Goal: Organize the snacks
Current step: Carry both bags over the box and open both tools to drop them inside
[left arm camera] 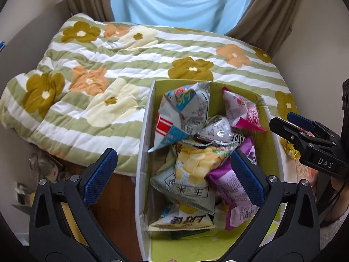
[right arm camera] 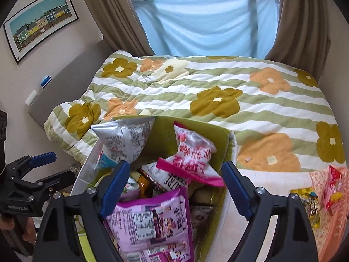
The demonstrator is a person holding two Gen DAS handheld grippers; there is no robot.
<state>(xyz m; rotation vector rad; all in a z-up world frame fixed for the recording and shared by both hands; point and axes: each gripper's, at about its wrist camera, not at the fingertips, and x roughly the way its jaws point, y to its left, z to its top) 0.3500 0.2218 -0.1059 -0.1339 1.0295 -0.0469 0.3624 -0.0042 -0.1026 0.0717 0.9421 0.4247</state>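
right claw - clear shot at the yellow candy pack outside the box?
Probably yes. The yellow candy pack lies in the open on the bed, right of the box, with nothing on top. The right claw is open and empty, over the box, so it only needs to shift right.

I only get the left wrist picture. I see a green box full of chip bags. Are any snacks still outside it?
Observer: Yes. In the right wrist view a yellow packet and a pink packet lie on the bed, right of the green box.
Operator: Is the right gripper holding something?
Observer: No. The right gripper is open over the box, above a purple bag.
Operator: What's on the wall?
Observer: A framed picture of colorful houses hangs at the left.
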